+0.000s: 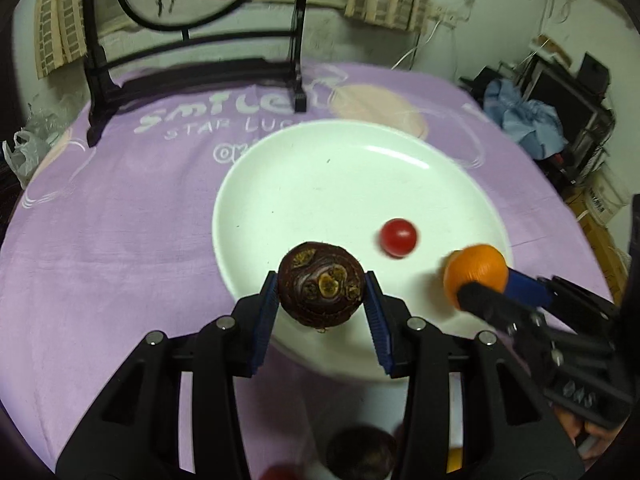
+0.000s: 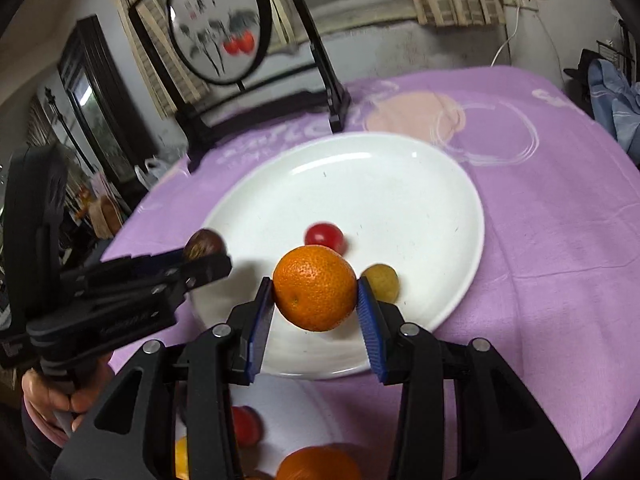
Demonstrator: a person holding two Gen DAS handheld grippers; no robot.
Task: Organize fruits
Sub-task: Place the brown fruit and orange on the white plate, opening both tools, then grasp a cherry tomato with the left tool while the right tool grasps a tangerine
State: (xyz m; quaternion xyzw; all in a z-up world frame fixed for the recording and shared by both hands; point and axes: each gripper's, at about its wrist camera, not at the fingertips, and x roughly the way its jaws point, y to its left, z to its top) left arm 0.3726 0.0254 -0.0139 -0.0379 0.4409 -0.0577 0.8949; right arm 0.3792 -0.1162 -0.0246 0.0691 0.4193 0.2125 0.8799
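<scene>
My left gripper (image 1: pixel 321 294) is shut on a dark brown passion fruit (image 1: pixel 320 284) and holds it over the near rim of a large white plate (image 1: pixel 320 176). My right gripper (image 2: pixel 316 300) is shut on an orange (image 2: pixel 315 287) above the same plate (image 2: pixel 400 184); it also shows in the left wrist view (image 1: pixel 476 276). A red cherry tomato (image 1: pixel 398 237) lies on the plate, also in the right wrist view (image 2: pixel 325 236). A small yellow-green fruit (image 2: pixel 382 281) lies on the plate by my right fingertip. The left gripper with the passion fruit (image 2: pixel 204 245) shows at left.
A purple cloth (image 1: pixel 120 220) covers the table. A black-framed round painting stand (image 1: pixel 192 40) is at the far edge. A second white dish (image 2: pixel 288 420) under my grippers holds another orange (image 2: pixel 320 464), a red fruit (image 2: pixel 246 426) and a dark fruit (image 1: pixel 360 452).
</scene>
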